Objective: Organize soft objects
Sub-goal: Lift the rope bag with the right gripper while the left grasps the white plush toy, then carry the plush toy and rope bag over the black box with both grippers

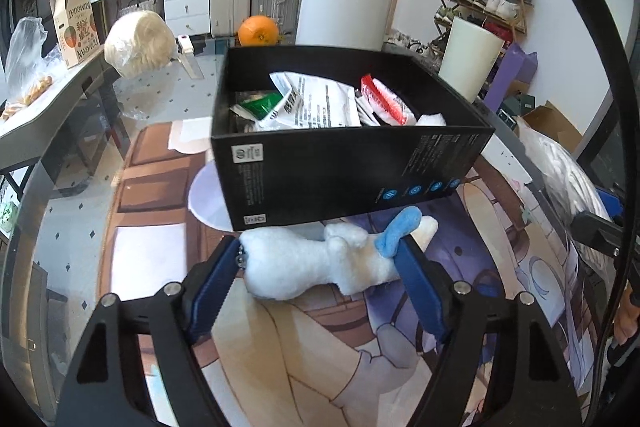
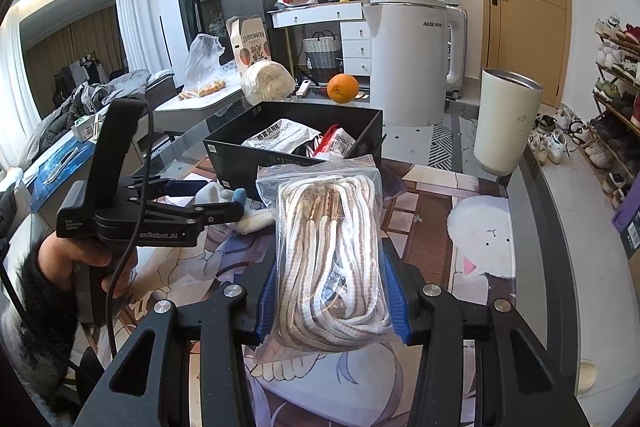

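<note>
Soft white-and-blue plush toy point(image 1: 320, 263) sat between the blue pads of my left hand-held gripper point(image 1: 318, 267), which was closed on it; it hung just short of the near wall of the black cardboard box point(image 1: 344, 171), above the illustrated mat on the glass table point(image 1: 168, 95). From the right wrist view I saw that same left hand-held gripper point(image 2: 224, 203) off to the left of my right one, the toy point(image 2: 244, 211) pinched at its tips.

My right hand-held gripper point(image 2: 332, 291) was clamped on a clear zip bag of white-and-tan braided cord point(image 2: 328, 251), which stood upright between its pads. Ahead of it lay the black box point(image 2: 296, 143), holding printed white packets point(image 2: 280, 139) and a red-and-white sachet point(image 2: 336, 139). Beyond the box were an orange point(image 2: 343, 88) and a white kettle point(image 2: 412, 59); a cream tumbler point(image 2: 506, 123) stood ahead to the right.
</note>
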`<state>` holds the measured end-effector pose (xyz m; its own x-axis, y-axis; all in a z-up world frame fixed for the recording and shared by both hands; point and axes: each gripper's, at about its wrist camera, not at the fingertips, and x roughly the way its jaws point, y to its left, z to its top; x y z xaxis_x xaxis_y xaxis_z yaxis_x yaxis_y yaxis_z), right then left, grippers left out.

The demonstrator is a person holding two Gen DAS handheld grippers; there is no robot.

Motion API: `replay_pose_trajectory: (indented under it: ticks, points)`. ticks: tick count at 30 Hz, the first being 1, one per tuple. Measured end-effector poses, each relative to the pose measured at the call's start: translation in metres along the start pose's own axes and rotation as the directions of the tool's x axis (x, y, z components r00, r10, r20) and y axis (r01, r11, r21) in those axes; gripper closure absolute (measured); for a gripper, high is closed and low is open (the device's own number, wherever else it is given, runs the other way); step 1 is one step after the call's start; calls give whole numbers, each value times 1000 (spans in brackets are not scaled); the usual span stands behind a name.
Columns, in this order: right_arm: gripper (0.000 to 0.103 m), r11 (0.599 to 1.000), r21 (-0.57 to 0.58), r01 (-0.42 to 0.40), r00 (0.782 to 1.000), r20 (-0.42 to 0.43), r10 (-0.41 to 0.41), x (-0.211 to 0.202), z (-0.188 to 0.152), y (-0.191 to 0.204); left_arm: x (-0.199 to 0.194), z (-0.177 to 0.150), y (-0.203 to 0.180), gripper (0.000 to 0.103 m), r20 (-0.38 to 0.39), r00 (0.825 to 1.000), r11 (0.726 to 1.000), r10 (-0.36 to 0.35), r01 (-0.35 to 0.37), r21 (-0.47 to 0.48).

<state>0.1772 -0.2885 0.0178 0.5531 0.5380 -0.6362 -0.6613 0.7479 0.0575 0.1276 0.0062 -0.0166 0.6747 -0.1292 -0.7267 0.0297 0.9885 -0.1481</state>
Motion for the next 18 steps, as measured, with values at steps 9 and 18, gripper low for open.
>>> replay_pose_trajectory:
  ticks: [9,18]
  points:
    - [57,1000,-29,2,1000,19,-2,0,8,9,-43,-6,4,25,91,996,1000,-4,4,0]
    - [57,999,-39,10,998,62,-7,3,26,16,-79,6,8,25,199,980,1000,5,-8,14]
